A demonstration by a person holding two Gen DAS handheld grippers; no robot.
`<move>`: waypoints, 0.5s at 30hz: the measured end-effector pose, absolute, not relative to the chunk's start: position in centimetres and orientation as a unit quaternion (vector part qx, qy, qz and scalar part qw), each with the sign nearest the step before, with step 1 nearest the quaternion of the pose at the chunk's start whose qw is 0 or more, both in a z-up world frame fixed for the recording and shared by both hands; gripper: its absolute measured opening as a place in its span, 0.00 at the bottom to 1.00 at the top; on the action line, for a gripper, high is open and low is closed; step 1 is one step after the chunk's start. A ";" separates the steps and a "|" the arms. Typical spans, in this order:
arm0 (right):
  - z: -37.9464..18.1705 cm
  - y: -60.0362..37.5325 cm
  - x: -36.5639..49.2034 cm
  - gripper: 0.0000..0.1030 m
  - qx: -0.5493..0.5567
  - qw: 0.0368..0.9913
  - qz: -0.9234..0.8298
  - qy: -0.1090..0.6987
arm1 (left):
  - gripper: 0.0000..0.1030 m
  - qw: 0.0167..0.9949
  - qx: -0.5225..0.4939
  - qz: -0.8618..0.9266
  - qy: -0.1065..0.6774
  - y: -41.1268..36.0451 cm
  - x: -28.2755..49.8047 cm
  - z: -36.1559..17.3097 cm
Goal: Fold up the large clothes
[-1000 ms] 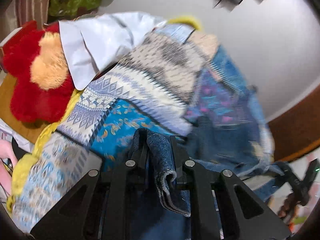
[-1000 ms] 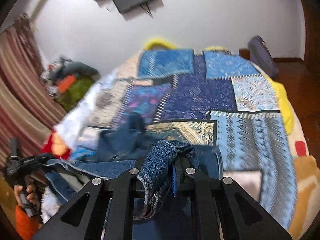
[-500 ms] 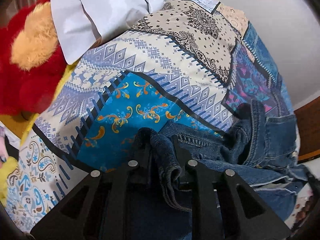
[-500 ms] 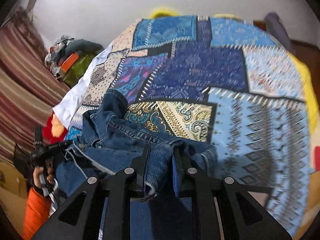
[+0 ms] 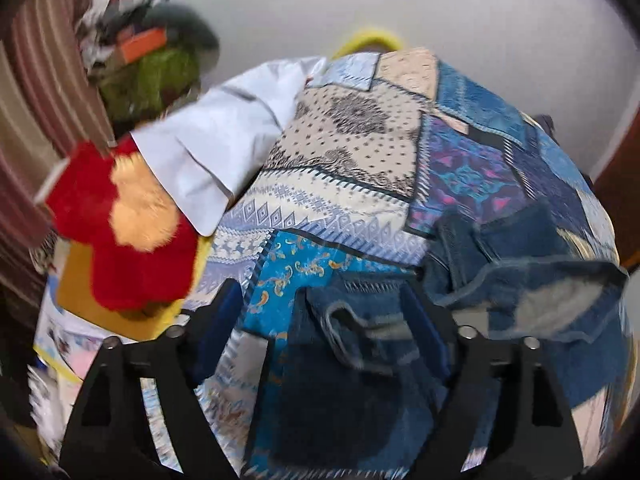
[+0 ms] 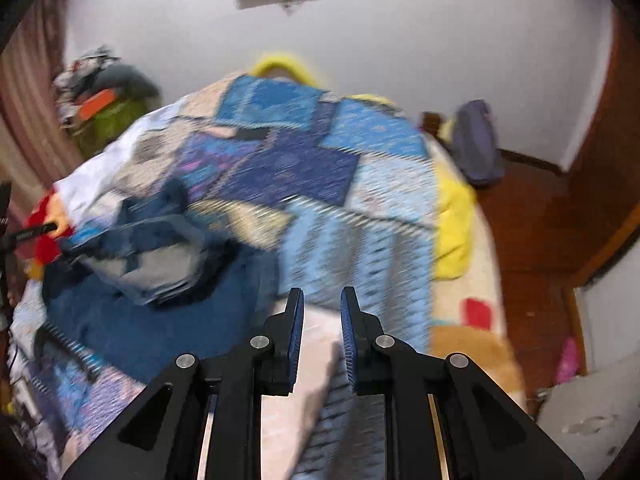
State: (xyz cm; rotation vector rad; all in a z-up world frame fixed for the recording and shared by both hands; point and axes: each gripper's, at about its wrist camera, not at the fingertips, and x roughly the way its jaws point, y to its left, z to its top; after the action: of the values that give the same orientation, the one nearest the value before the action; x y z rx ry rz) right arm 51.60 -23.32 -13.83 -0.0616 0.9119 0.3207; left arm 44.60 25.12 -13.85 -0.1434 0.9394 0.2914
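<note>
The black two-finger left gripper (image 5: 320,312) has its blue-padded fingers (image 5: 218,314) spread wide; the black two-finger right gripper (image 6: 322,316) shows a narrow gap, holding nothing

A blue denim garment (image 5: 516,276) is seen on a patchwork bedspread (image 5: 344,184) of blue, cream and purple prints, beside a red-and-orange plush (image 5: 120,220) and white cloth (image 5: 216,148)

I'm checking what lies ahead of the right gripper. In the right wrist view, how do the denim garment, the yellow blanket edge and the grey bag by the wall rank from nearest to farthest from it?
1. Denim garment: nearest, crumpled on the quilt to the left of the right gripper.
2. Yellow blanket edge: farther, at the bed's right side.
3. Grey bag: farthest, by the wall, right of the bed.
</note>
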 end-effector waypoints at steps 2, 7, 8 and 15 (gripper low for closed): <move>-15.1 -21.3 50.4 0.13 -0.013 0.873 0.194 0.447 | 0.90 0.882 -0.044 0.107 0.457 23.5 43.4 -13.6; -18.7 -15.7 48.9 0.13 -0.008 0.841 0.257 0.475 | 0.94 0.871 0.020 0.055 0.487 19.2 42.2 -16.9; -19.7 -14.2 48.8 0.13 -0.013 0.833 0.268 0.484 | 0.94 0.867 0.027 0.050 0.496 18.6 42.3 -17.9; -23.2 -7.3 49.8 0.14 -0.100 0.832 0.265 0.477 | 0.94 0.836 0.037 0.070 0.543 18.3 47.0 -24.4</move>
State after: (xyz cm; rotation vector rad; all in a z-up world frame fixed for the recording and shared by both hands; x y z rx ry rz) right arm 49.85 -7.29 -23.17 -0.2110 1.0119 0.5623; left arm 47.02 18.30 -24.41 0.0784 1.1505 0.1486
